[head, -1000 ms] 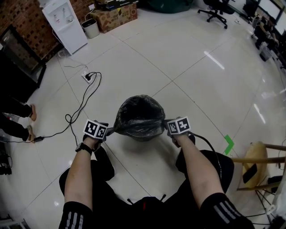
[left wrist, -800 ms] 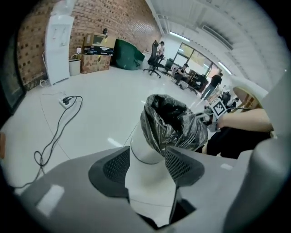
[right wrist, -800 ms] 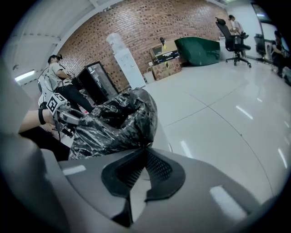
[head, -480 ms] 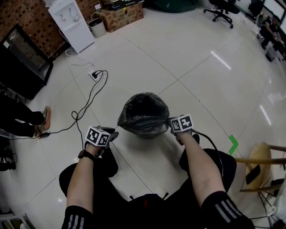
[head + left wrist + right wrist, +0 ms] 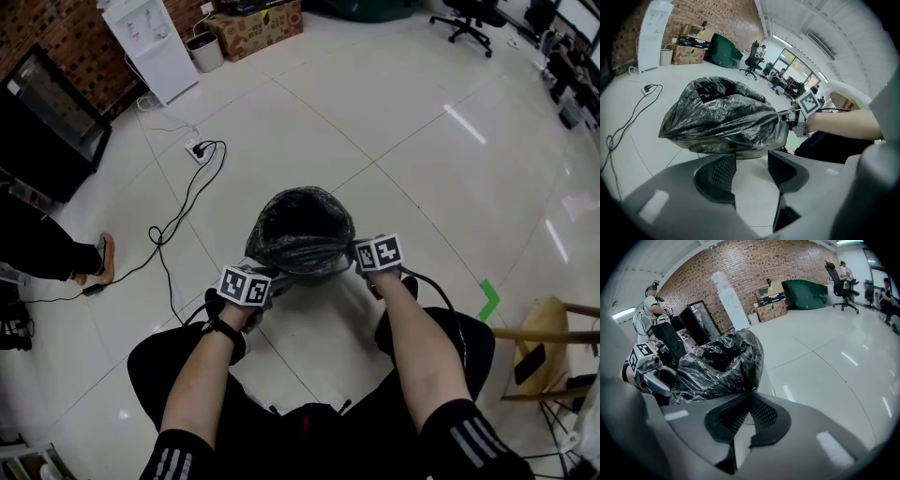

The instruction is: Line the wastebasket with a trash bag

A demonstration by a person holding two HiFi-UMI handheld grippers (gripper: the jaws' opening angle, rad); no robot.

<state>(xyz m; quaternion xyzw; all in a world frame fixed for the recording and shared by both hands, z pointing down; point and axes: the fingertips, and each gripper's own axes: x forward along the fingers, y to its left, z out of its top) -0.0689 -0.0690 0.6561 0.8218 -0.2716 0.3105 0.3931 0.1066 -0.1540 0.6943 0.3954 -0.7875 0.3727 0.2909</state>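
On the tiled floor [image 5: 394,112], near you, stands the wastebasket [image 5: 745,153] with the black trash bag [image 5: 300,239] draped over its rim, mouth open. Your right tongs [image 5: 749,398] are closed tight on the bag's right edge. Your left tongs [image 5: 751,161], at its near-left side, have just been opening and stand wide, nothing between them.

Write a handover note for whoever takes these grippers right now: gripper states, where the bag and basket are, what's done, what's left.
Left gripper: open, jaws just opened, nothing between them; it sits just short of the trash bag's left side.
Right gripper: shut on the bag's edge, pulling it taut.
Bag: mouth open, draped over the wastebasket, hiding most of it.
Done: bag in place over the basket.
To do: probably regrip the left edge and pull the rim down evenly.
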